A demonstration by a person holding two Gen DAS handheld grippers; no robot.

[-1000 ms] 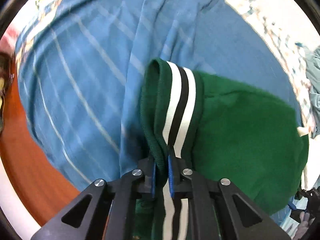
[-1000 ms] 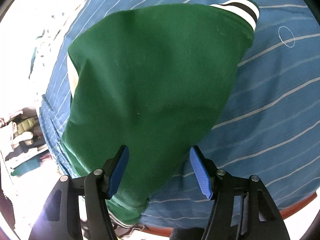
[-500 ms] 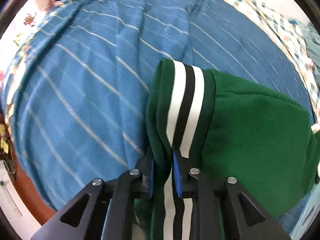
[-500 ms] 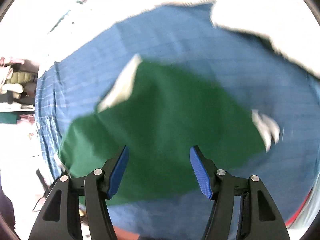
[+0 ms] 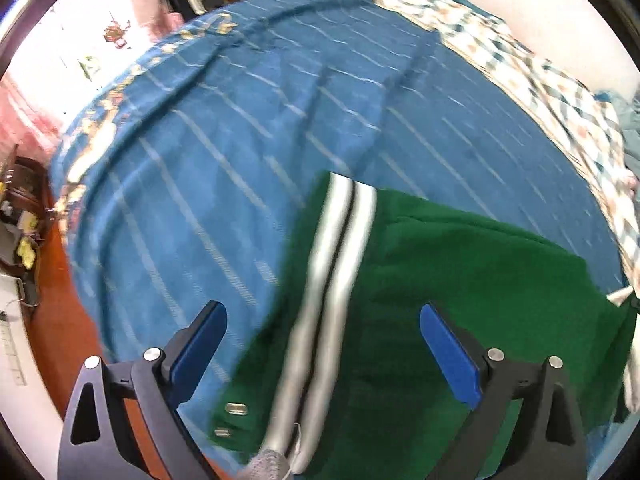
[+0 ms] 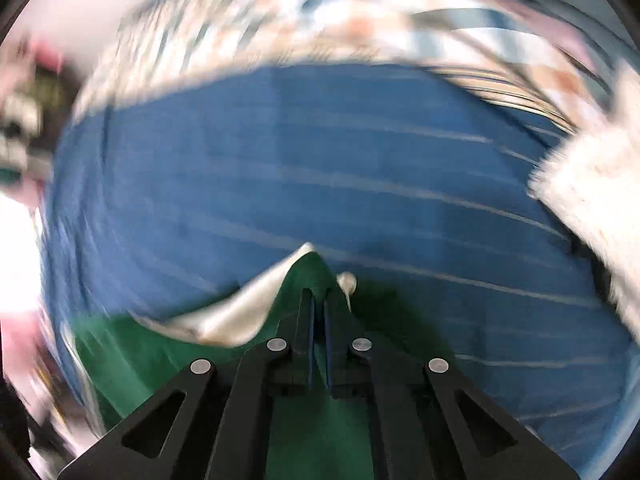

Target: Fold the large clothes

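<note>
In the left wrist view the left gripper (image 5: 322, 346) has just been opening; its jaws stand wide above the green jacket's (image 5: 460, 280) striped band (image 5: 340, 240), which lies loose on the blue striped sheet (image 5: 240, 140), probably set down to finish a fold. In the blurred right wrist view the right gripper (image 6: 318, 308) has just been closing and pinches a raised green peak of the jacket by its pale lining (image 6: 240, 316), likely to carry that edge over.

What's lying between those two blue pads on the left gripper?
In the left wrist view, the green garment with its white-and-black stripe lies below the left gripper; its jaws have just opened wide and touch nothing.
</note>
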